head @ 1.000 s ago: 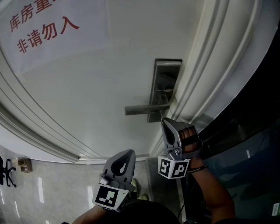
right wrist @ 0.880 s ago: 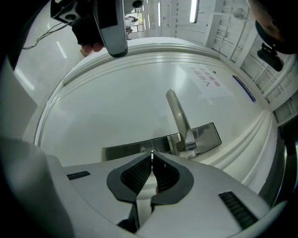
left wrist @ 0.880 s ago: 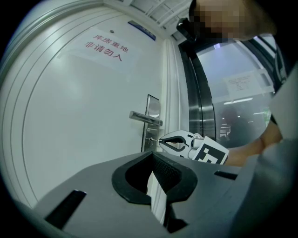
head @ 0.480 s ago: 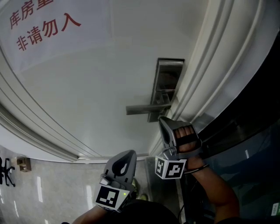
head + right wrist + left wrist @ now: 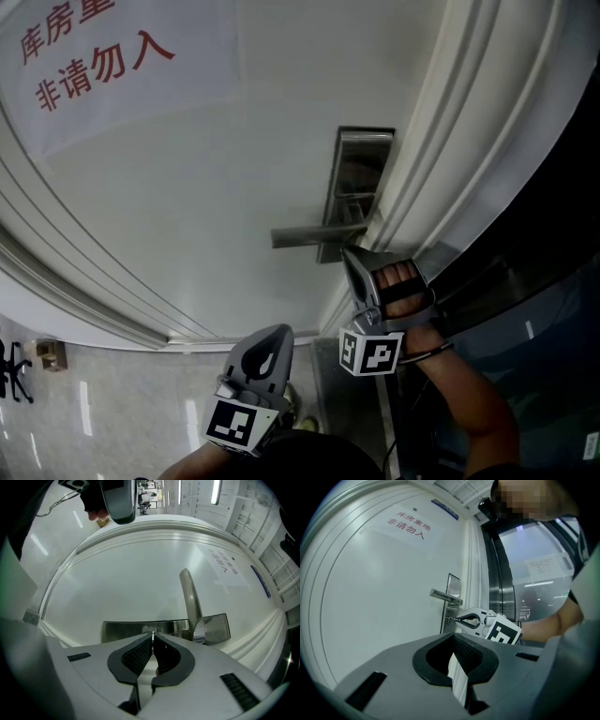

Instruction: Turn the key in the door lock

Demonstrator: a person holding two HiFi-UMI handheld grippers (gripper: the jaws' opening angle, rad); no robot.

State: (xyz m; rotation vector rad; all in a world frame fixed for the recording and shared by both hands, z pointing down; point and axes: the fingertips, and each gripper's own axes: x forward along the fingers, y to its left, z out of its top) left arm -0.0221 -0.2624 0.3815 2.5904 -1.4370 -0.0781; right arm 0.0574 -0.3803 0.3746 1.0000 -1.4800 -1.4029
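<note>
- Right gripper view: the right claw (image 5: pixel 153 638) is pinched tight on the key (image 5: pixel 152 632), a thin metal sliver seen edge-on. Its nose sits right at the lock plate (image 5: pixel 126 631) below the handle (image 5: pixel 190 597) — lined up, I'd say, so a roll of the wrist can turn it.
- The left claw (image 5: pixel 453 636) hangs low, well back from the door (image 5: pixel 384 597), tips together on nothing and out of the way.
- The keyhole itself is hidden behind the claw tips, so I can't tell how deep the key sits.
- The head view shows no key — the right claw's body covers it.
</note>
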